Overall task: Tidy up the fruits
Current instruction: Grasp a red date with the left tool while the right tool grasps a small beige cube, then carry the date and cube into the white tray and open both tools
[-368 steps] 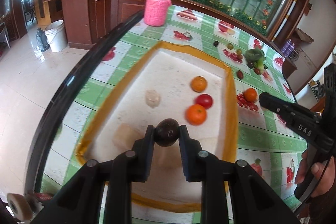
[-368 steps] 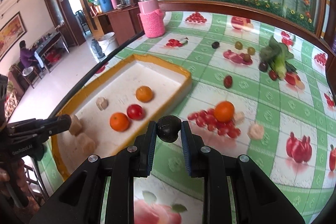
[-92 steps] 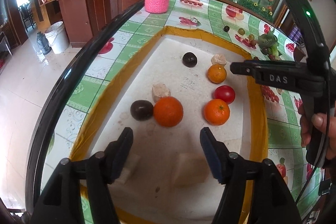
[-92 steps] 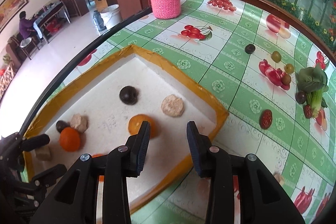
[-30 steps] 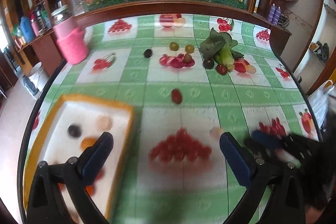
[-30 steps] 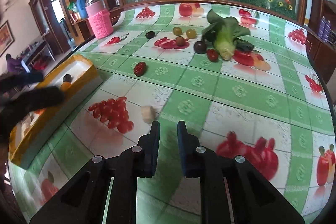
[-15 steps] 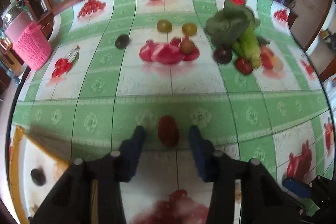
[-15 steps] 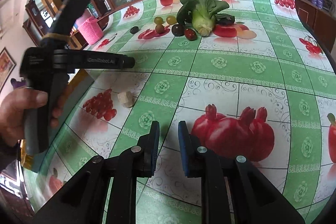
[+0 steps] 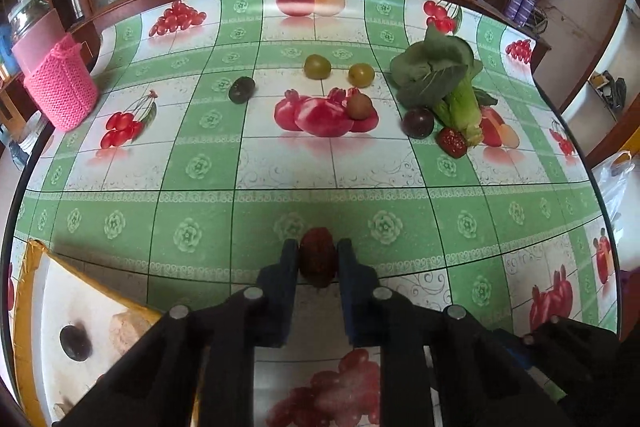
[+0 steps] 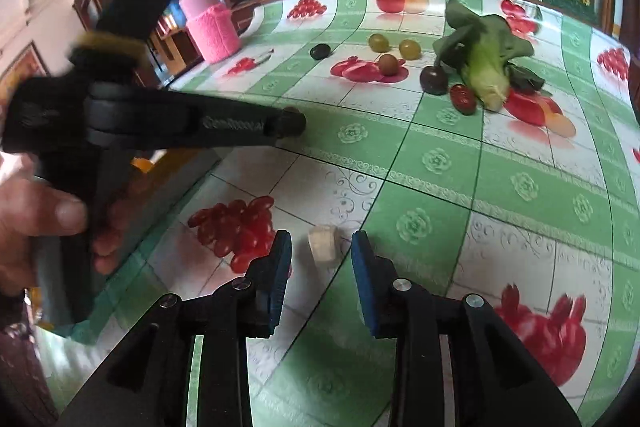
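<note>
A dark red date-like fruit (image 9: pixel 318 262) sits clamped between the fingers of the left gripper (image 9: pixel 318 265), on a green band of the desk (image 9: pixel 200 163) a little in from its near-left side. Just beside it toward the left corner lies the yellow-rimmed white tray (image 9: pixel 24 291), which holds a dark round fruit (image 9: pixel 75 343) and a pale lump (image 9: pixel 124 325).

The right gripper (image 10: pixel 320 259) has its fingers apart, a pale cream chunk (image 10: pixel 323 243) lying on the desk between their tips; whether they touch it cannot be told. The person's left hand (image 10: pixel 36 223) grips the handle of the left gripper at that view's left edge.

Toward the desk's far edge are a dark fruit (image 9: pixel 241 89), two green fruits (image 9: pixel 317 67) (image 9: pixel 361 75), a brown one (image 9: pixel 359 105), a dark plum (image 9: pixel 418 122) and a red strawberry-like fruit (image 9: pixel 453 142), the last two just beside a leafy green vegetable (image 9: pixel 444 79). A jar in a pink knitted sleeve (image 9: pixel 56 83) stands at the far-left edge.
</note>
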`<state>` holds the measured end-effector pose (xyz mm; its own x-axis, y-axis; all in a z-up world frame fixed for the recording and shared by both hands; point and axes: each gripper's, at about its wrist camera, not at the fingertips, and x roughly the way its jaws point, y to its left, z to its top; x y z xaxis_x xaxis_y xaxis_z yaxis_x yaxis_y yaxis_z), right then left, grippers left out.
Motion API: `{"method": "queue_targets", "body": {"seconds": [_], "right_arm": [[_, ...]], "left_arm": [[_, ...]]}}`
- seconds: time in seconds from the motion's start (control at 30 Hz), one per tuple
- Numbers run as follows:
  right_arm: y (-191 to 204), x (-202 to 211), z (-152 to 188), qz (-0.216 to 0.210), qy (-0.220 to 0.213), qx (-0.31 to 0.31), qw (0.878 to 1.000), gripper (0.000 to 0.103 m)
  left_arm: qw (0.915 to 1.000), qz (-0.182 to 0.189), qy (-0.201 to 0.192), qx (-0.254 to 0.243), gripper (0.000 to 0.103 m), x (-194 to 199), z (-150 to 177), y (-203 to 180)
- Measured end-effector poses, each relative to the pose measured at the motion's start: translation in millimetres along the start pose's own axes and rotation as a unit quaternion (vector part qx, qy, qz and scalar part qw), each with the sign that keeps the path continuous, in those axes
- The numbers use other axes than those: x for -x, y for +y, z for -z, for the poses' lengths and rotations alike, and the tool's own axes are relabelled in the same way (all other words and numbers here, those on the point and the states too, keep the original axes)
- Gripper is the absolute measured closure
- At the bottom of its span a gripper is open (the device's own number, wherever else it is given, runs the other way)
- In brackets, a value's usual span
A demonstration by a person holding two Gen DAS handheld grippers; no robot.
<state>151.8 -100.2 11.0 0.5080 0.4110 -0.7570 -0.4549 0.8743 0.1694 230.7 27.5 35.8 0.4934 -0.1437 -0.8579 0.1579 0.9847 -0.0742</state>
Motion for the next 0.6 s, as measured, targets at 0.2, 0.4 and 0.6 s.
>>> {"method": "queue_targets", "body": {"seconds": [0.2, 0.4, 0.6], "right_arm": [[6.3, 0.4, 1.5, 0.027, 0.006, 0.019, 0.999, 0.087], [2.4, 39.7, 13.7, 0.027, -0.004, -0.006, 1.0, 0.087], [-1.1, 70.0, 36.0, 0.043, -0.004, -0.032, 0.999, 0.087]], "left_arm": [[0.9998, 0.018, -0.006, 0.009, 0.081, 10.9, 4.4, 3.8], [0.9984, 0.052, -0.018, 0.01, 0.081, 38.5, 24.4, -1.9], [0.997, 0.072, -0.03, 0.001, 0.081, 76.7, 60.4, -9.8]]}}
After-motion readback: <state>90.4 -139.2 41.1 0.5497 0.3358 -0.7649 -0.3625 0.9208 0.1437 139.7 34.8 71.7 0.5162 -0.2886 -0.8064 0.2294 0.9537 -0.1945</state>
